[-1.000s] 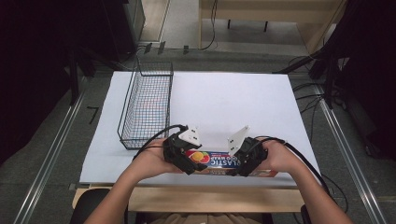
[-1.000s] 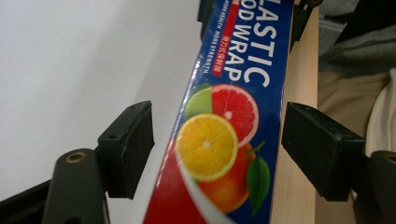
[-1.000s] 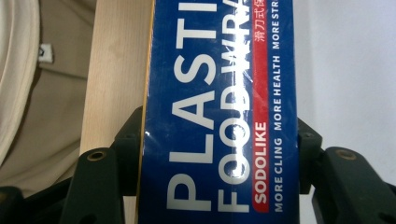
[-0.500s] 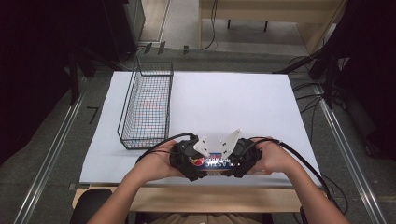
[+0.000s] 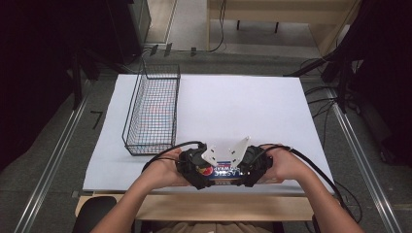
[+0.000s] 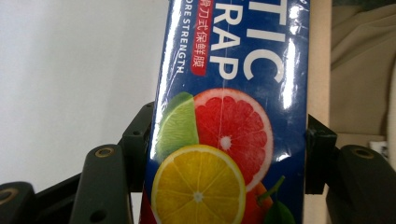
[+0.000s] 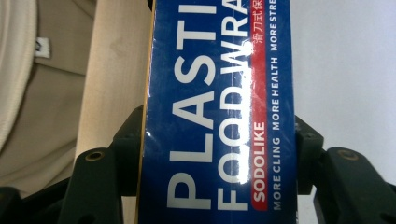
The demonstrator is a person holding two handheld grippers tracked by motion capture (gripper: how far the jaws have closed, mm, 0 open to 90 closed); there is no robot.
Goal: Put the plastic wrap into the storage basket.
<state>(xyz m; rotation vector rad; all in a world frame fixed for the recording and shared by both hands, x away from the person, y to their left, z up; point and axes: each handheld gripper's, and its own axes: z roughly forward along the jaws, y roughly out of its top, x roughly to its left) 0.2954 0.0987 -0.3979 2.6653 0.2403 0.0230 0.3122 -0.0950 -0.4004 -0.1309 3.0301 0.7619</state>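
At the near edge of the table, just in front of the person's body, two hands hold a hand-held gripper each, and both grippers are clamped on the same long blue box of plastic food wrap (image 5: 224,174). The box lies flat and close to the table's front edge, its long axis running left to right across the person, parallel to that edge. The left gripper (image 5: 194,168) grips the left end, the end printed with cut citrus fruit; in the left gripper view its two black jaws press against the box's (image 6: 229,116) two long sides. The right gripper (image 5: 253,167) grips the right end in the same way; in the right gripper view its jaws sit tight on either side of the box (image 7: 219,121), which carries large white lettering. The two grippers face each other, near together, with a short stretch of box showing between them under their pale top plates. Beyond the box the white table cover (image 5: 243,111) is bare. Farther off and to the left stands a black wire basket (image 5: 153,114), long and narrow, its long axis running away from the person, at right angles to the box. The basket's near end lies just ahead of the left gripper, so the left hand is the nearer one. Judging from this, placing the box in the basket would call for a quarter turn to match its length.
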